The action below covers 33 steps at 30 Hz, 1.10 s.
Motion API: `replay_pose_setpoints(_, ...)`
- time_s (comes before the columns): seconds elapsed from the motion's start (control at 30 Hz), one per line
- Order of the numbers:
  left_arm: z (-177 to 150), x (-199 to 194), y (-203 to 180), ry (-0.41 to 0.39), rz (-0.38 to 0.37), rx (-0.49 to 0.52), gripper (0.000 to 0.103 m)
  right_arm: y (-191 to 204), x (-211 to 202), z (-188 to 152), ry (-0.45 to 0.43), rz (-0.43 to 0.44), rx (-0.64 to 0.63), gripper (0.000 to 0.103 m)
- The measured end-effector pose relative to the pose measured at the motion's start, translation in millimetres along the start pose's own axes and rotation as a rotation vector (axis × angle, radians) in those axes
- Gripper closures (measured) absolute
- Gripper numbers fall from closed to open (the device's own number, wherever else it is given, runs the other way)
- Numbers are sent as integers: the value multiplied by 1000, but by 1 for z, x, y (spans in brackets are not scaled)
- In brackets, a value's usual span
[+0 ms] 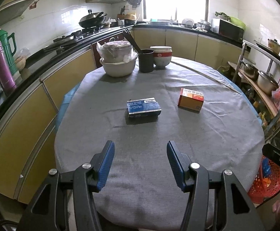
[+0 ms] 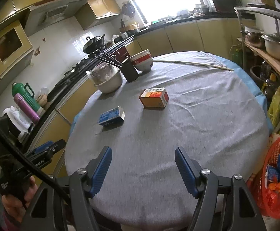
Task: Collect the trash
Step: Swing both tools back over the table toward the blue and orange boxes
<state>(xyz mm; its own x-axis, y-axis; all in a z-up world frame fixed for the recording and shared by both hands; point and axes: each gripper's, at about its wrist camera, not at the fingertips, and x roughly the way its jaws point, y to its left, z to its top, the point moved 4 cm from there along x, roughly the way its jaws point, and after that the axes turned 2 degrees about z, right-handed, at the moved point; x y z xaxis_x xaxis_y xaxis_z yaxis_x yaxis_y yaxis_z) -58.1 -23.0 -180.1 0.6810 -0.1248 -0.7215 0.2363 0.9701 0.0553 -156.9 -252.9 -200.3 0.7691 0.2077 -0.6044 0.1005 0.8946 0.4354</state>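
**A:** Left wrist view. What does it show?

**B:** The left gripper [image 1: 140,154], bottom centre, jaws spread and empty, over the grey tablecloth [image 1: 140,134]. The blue box [image 1: 143,108] lies flat at frame centre, dead ahead; the orange box [image 1: 190,100] lies to its right, well apart from it. The red basket [image 1: 265,181] sits at the lower right edge, beside the table.

**A:** How should the grasp go?

**B:** Probably straight forward, jaws straddling the blue box's short sides and closing level, so the cloth does not bunch.

**A:** Right wrist view?

**B:** The right gripper [image 2: 142,156], likewise released and empty, at bottom centre. The orange box [image 2: 153,97] lies above centre, the blue box [image 2: 112,117] to its lower left. The red basket [image 2: 274,177], already holding wrappers, fills the lower right; it looks like the place to drop both boxes.
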Motion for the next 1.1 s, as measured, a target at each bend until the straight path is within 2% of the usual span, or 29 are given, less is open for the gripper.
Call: replay_pose_setpoints(1.1, -12, 20, 13, 54, 19, -22, 46, 3, 22, -16, 74, 14, 14, 31)
